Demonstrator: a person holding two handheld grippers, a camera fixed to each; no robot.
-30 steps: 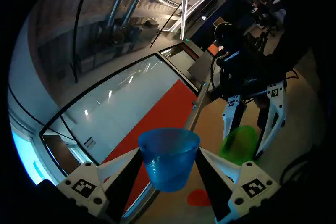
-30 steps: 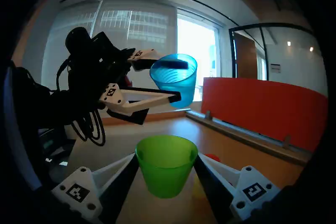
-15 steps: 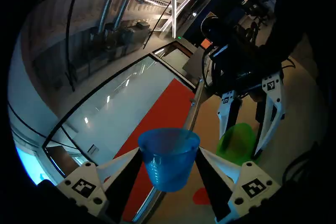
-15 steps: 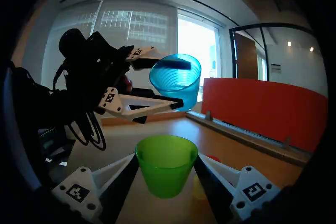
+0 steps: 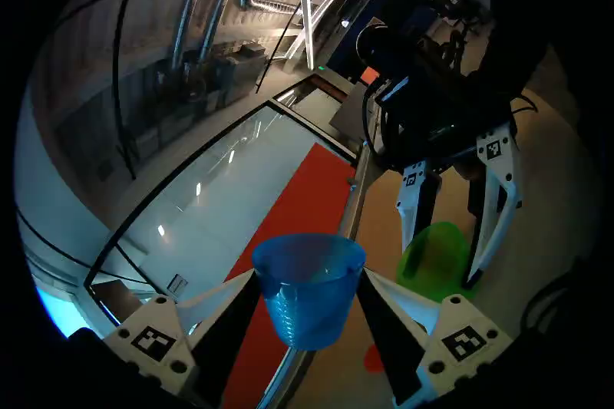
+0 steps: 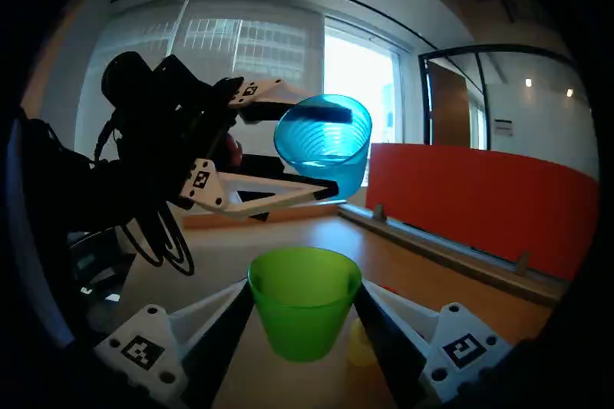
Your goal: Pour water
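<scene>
The left gripper (image 5: 308,280) clamps a tilted blue cup (image 6: 322,144), higher than the green cup (image 6: 305,309) clamped in the right gripper (image 6: 305,292).

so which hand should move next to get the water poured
Left. Its jaws grip the translucent blue plastic cup, tilted and higher than the open green plastic cup, which the right jaws hold upright; tipping it further would likely pour.
</scene>
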